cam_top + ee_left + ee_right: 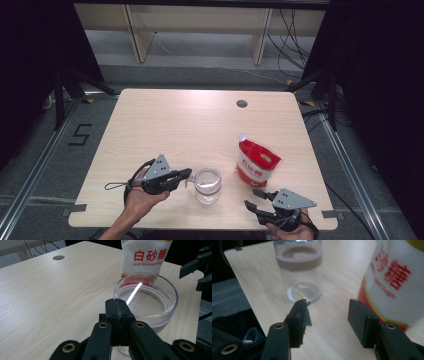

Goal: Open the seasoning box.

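A clear glass jar (207, 185) stands near the table's front edge. My left gripper (188, 173) lies just left of it, jaws shut with nothing visible between them; in the left gripper view its tips (116, 302) sit at the jar's (146, 298) near rim. A thin white streak slants inside the jar; stick or glint, I cannot tell. A red-and-white bag of granulated sugar (256, 162) stands right of the jar. My right gripper (252, 198) hovers at the front right, open, with only bare table between its jaws (328, 307), facing the jar (298, 270) and the bag (392, 282).
The light wooden table (165, 125) has a round cable hole (242, 103) at its far right. Dark curtains flank both sides. Cables lie on the floor beyond the far edge. My right gripper (200, 267) shows past the jar in the left gripper view.
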The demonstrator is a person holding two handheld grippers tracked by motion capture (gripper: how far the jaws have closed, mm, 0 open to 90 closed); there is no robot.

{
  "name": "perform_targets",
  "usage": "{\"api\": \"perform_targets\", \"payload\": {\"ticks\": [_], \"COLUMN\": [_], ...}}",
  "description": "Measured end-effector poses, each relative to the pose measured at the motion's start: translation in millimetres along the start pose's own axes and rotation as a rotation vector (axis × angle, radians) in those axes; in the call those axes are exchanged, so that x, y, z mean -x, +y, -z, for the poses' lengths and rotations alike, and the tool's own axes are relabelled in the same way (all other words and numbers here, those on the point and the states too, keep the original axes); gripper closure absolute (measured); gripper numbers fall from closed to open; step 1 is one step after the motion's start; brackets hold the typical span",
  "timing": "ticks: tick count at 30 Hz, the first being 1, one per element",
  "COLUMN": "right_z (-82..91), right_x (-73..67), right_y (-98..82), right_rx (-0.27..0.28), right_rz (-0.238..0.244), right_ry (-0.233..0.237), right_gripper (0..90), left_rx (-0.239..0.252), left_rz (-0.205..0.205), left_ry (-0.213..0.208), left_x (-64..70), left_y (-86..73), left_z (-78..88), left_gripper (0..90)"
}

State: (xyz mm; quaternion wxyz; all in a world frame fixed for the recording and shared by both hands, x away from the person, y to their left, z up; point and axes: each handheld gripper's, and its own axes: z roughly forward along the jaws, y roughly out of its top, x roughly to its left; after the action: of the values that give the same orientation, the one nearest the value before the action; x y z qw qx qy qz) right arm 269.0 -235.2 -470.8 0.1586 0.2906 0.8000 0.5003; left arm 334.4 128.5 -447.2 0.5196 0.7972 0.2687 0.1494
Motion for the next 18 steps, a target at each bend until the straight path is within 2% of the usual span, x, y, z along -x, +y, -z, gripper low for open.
{"api": "perform_targets", "payload": {"ticks": [2, 3, 4, 5, 8, 9, 10, 11, 12, 14, 15, 17, 18], "right_z": [-1.1, -5.7, -5.7, -10.3, -12.9, -17.8, -17.8, -21.1, -24.5, -27.5, -34.1, -38.8, -41.9], "right_x": [-1.5, -4.6, -4.6, -7.4, -9.9, -11.3, -11.3, -14.1, -13.6, -14.6, -15.4, -16.6, -18.0], "right_y": [1.5, 4.3, 4.3, 6.1, 8.2, 10.9, 10.9, 14.0, 15.8, 17.2, 20.1, 23.2, 24.5], "right_rx": [0.014, 0.019, 0.019, 0.002, 0.002, 0.025, 0.025, 0.013, 0.020, 0.020, 0.024, 0.009, 0.009], "right_rz": [0.003, 0.029, 0.029, 0.026, 0.025, 0.045, 0.045, 0.042, 0.059, 0.055, 0.075, 0.074, 0.073], "right_ry": [-0.004, 0.007, 0.007, 0.028, 0.030, 0.035, 0.035, 0.027, 0.039, 0.043, 0.046, 0.042, 0.050], "right_gripper": [55.9, 59.6, 59.6, 64.1, 68.3, 73.5, 73.5, 77.9, 79.4, 80.6, 82.6, 84.0, 84.3], "left_rx": [-0.003, -0.004, -0.004, -0.002, 0.001, 0.000, 0.000, -0.003, -0.004, -0.005, -0.001, -0.001, -0.002], "left_rz": [-0.005, -0.005, -0.005, 0.000, 0.001, 0.001, 0.001, -0.001, -0.004, -0.008, 0.007, 0.018, 0.004], "left_ry": [-0.001, -0.001, -0.001, 0.000, 0.001, 0.000, 0.000, 0.000, -0.001, -0.003, -0.002, -0.004, -0.003], "left_x": [-0.3, -0.4, -0.4, 0.3, 0.5, 0.5, 0.5, 0.7, 0.7, 0.4, 0.6, 1.1, 0.4], "left_y": [-0.3, -0.4, -0.4, -0.8, -1.0, -1.0, -1.0, -1.1, -1.1, -1.0, -1.3, -1.6, -1.3], "left_z": [0.3, 0.4, 0.4, 0.4, 0.6, 0.7, 0.7, 1.0, 1.2, 1.3, 1.1, 1.0, 1.2], "left_gripper": [89.1, 89.1, 89.1, 89.1, 89.1, 89.1, 89.1, 89.1, 89.1, 89.1, 89.1, 89.1, 89.1]}}
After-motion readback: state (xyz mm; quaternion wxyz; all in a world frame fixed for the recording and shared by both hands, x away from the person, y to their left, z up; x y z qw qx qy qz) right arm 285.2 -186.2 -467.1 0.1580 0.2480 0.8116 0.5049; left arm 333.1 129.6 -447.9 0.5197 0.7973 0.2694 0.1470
